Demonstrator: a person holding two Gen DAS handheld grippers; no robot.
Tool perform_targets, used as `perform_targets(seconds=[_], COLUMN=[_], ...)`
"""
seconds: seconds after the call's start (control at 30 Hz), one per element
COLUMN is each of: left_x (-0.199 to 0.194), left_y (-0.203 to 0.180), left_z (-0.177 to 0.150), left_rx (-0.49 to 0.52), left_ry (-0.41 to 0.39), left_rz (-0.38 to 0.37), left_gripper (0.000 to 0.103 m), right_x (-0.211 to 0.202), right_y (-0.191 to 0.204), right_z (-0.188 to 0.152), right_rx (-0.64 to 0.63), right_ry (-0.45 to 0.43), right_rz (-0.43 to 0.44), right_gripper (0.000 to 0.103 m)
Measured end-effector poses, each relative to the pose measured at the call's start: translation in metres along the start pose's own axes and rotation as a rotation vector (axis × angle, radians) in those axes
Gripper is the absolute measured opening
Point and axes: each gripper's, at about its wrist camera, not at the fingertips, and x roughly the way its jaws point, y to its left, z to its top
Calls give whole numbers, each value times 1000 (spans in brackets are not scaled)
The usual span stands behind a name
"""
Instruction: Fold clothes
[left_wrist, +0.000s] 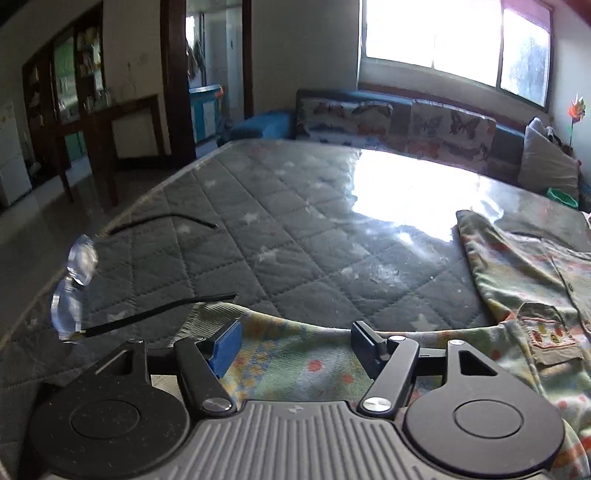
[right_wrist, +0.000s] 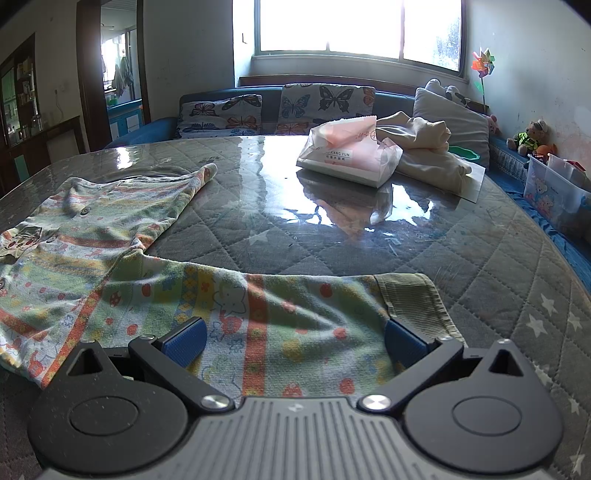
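Observation:
A child's pastel top (right_wrist: 110, 236) with orange stripes, flowers and cartoon prints lies spread flat on the quilted grey table cover (right_wrist: 332, 236). One sleeve (right_wrist: 295, 306) stretches toward the right and ends in an olive ribbed cuff (right_wrist: 410, 295). My right gripper (right_wrist: 295, 341) is open just above this sleeve, its right pad beside the cuff. In the left wrist view the top (left_wrist: 517, 280) runs off to the right, with a pocket patch showing. My left gripper (left_wrist: 295, 343) hovers open over the other sleeve (left_wrist: 295, 354), with cloth below the gap and neither pad pressing on it.
A pair of clear glasses (left_wrist: 74, 280) lies at the table's left edge. A pink tissue pack (right_wrist: 347, 155) and cream cloth (right_wrist: 424, 147) sit at the far right. A butterfly-print sofa (right_wrist: 258, 107) runs behind, and a plastic box (right_wrist: 554, 192) stands on the right.

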Motion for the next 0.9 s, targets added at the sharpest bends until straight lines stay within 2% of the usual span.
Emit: perform_targets(seconds=[0.13, 0.57, 0.67, 0.8, 0.9], left_x=[6, 34, 26, -6, -32], left_y=[7, -1, 2, -13, -39], left_z=[-5, 14, 16, 13, 8], left_rx=[3, 62, 30, 30, 47], left_ry=[44, 6, 20, -23, -41], left_rz=[19, 84, 54, -10, -129], left_gripper=[68, 72, 69, 69, 70], right_x=[0, 0, 0, 0, 0], right_y=[0, 0, 0, 0, 0], right_z=[0, 0, 0, 0, 0], right_rx=[1, 1, 1, 1, 1], right_ry=[0, -1, -1, -1, -1], right_rz=[0, 0, 0, 0, 0], right_gripper=[103, 103, 103, 103, 103])
